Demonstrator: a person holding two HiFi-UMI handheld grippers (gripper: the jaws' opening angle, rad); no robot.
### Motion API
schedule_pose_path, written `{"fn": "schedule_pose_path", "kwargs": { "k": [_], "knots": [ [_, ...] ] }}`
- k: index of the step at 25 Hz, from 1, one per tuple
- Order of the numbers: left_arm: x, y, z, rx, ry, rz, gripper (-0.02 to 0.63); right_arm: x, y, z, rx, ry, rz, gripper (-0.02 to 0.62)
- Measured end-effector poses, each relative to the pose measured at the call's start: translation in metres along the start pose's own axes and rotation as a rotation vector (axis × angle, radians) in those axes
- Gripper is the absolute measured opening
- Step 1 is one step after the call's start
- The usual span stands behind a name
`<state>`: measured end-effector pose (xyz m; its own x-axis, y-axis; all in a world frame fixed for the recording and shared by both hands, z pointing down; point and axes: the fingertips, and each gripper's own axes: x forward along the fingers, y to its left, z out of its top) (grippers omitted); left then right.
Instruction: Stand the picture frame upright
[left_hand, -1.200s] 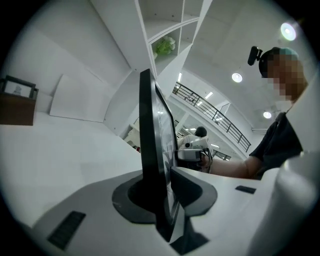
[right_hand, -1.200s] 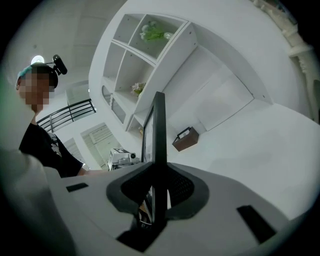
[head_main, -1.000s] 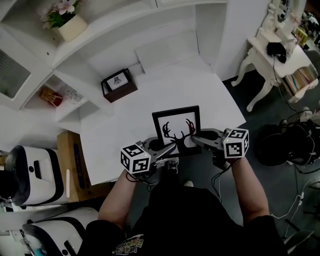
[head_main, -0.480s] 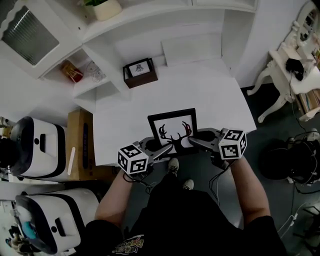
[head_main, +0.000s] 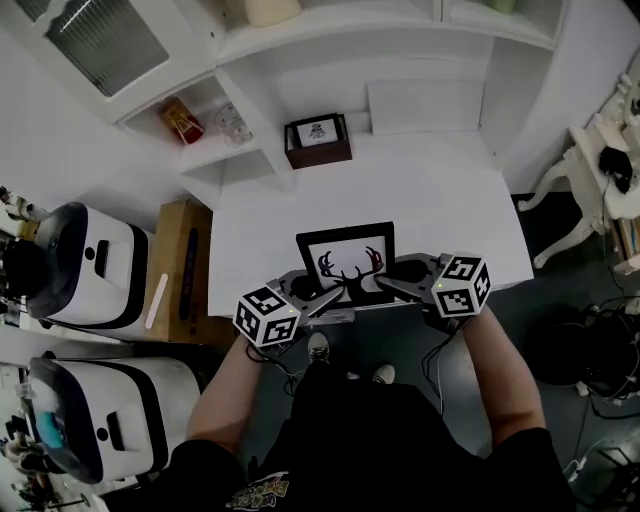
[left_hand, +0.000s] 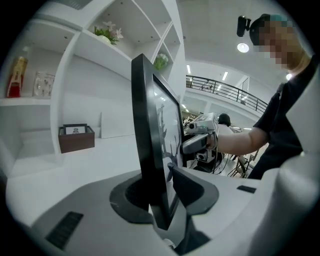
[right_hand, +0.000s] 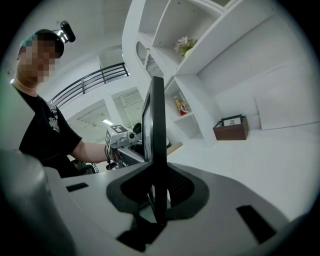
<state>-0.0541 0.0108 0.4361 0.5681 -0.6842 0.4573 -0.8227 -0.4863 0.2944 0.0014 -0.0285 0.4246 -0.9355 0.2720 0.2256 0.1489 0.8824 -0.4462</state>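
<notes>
A black picture frame (head_main: 348, 262) with a dark antler print is at the near edge of the white table (head_main: 440, 200), face toward me. My left gripper (head_main: 335, 293) grips its lower left side and my right gripper (head_main: 385, 283) its lower right. In the left gripper view the picture frame (left_hand: 150, 135) rises edge-on out of the left gripper (left_hand: 160, 186); those jaws have just been opening slightly, and the pads still touch both faces. In the right gripper view the picture frame (right_hand: 156, 130) stands edge-on in the right gripper (right_hand: 157, 192), pads pressed on it.
A brown box (head_main: 318, 140) holding a small picture stands at the table's back, below white shelves with a red bottle (head_main: 180, 118). A wooden crate (head_main: 185, 265) and white machines (head_main: 80, 265) stand to the left. A white side table (head_main: 600, 150) stands to the right.
Both grippers have carried the frame across the table toward its near edge. The head view has swung, so the brown box now lies almost straight behind the frame.
</notes>
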Motion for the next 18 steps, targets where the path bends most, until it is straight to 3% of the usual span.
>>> {"fn": "schedule_pose_path", "kwargs": {
  "k": [6,18],
  "knots": [
    [-0.028,0.028,-0.009,0.007,-0.006,0.042,0.124,0.041,0.001,0.008,-0.040,0.037,0.022,0.069],
    [-0.080,0.106,-0.019,0.015,-0.012,0.061,0.135,0.130,-0.009,0.031,-0.076,0.092,-0.032,0.069]
  ]
}}
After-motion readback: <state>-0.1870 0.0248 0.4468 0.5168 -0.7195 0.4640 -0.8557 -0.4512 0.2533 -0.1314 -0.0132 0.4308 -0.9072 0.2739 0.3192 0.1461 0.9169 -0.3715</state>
